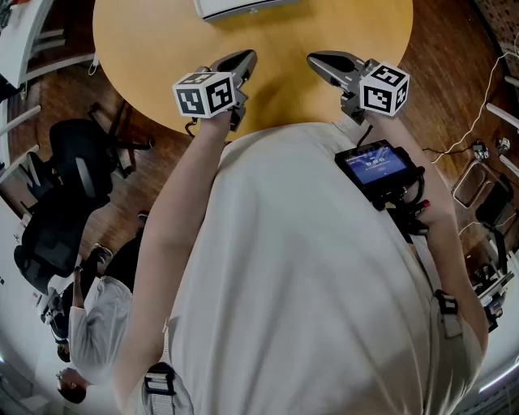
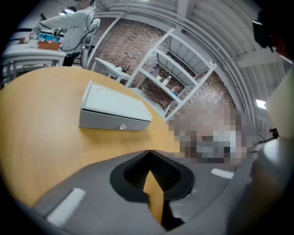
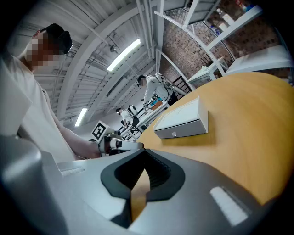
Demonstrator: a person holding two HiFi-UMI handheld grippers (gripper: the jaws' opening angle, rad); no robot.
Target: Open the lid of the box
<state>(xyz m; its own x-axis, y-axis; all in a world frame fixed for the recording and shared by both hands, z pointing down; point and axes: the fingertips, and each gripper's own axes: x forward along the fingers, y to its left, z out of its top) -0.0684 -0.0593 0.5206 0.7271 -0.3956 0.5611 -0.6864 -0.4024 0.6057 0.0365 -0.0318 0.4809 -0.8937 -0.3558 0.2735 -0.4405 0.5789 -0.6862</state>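
A closed white box [image 1: 243, 6] with a grey front and a small knob lies on the round yellow table [image 1: 162, 49], at the top edge of the head view. It shows whole in the left gripper view [image 2: 112, 110] and in the right gripper view [image 3: 181, 120], lid down. My left gripper [image 1: 246, 58] hovers over the table's near edge, shut and empty, well short of the box. My right gripper [image 1: 315, 60] is beside it, also shut with nothing held. The jaw tips meet in both gripper views [image 2: 149, 153] [image 3: 144, 151]. The left gripper [image 3: 119, 144] also appears in the right gripper view.
Black office chairs [image 1: 73, 162] stand on the wooden floor left of the table. A seated person [image 1: 97, 316] is at lower left. Cables [image 1: 486, 105] run across the floor at right. White shelving [image 2: 179, 69] stands beyond the table.
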